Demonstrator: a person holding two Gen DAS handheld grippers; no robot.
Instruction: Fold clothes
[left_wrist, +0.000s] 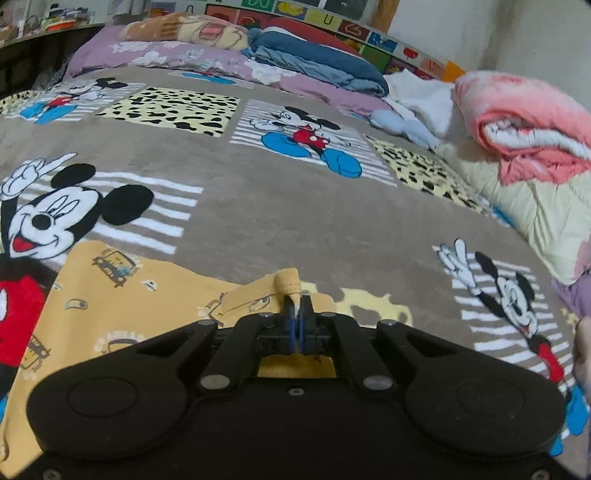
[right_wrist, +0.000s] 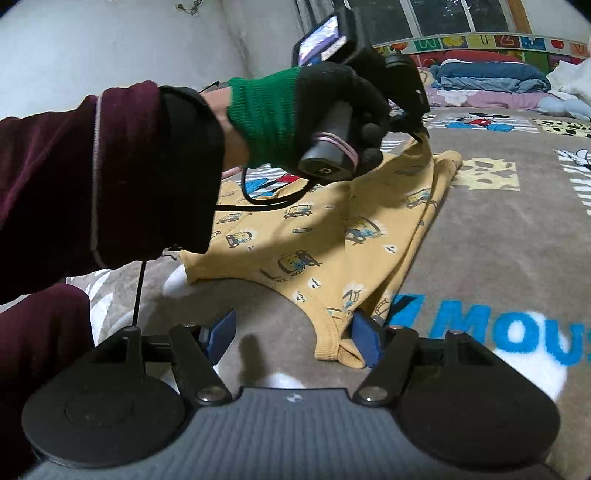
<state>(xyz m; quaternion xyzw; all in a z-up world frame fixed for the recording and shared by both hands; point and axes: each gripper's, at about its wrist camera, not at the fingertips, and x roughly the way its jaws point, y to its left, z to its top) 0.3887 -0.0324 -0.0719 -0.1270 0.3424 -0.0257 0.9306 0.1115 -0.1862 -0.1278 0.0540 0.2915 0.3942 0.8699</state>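
One yellow garment with small car prints lies on the grey-brown Mickey Mouse blanket, partly doubled over, with a fold running along its right side. The left gripper has its two fingers pressed together on a rolled bit of the garment's edge (a hem or cuff, I cannot tell which), and this corner is lifted above the blanket. The right gripper has its blue pads wide apart; the right pad touches the near strap end of the garment, and the left pad is over bare blanket. Farther behind are a folded blue quilt and a pink blanket roll.
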